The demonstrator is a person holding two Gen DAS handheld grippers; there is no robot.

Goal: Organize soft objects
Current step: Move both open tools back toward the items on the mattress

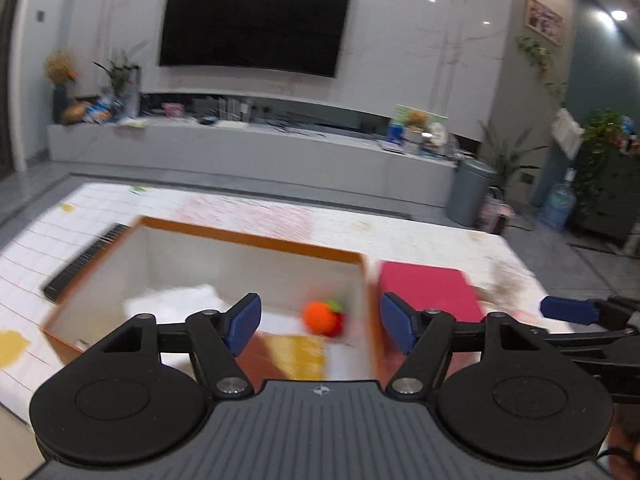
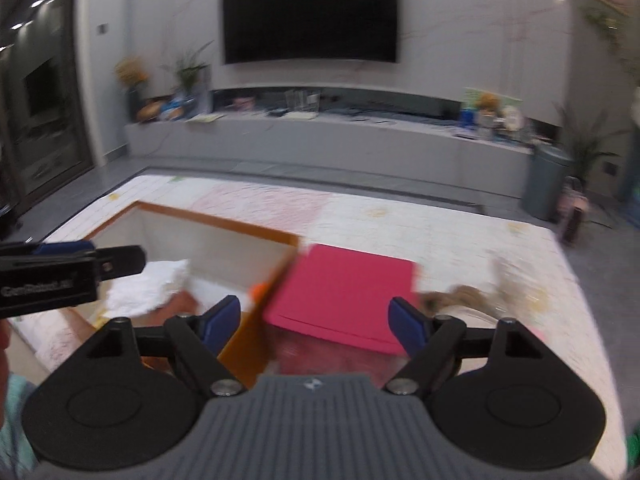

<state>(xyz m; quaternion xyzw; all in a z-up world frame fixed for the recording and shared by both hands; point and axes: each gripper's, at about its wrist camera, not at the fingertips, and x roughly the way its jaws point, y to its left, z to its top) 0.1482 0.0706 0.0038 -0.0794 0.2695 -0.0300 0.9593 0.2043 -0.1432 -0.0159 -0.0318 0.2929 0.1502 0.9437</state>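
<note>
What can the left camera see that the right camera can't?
Only the left camera shows the black keyboard beside the box and the whole orange toy fruit inside it; the right camera catches just a sliver of orange. Only the right camera shows a dark glass door at the far left. Both show the box, the white cloth in it, the pink pad, the television, and an open, empty tool: left, right.

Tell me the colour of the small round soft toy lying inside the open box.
The soft toy is orange with a green top and some red, best seen in the left wrist view.
</note>
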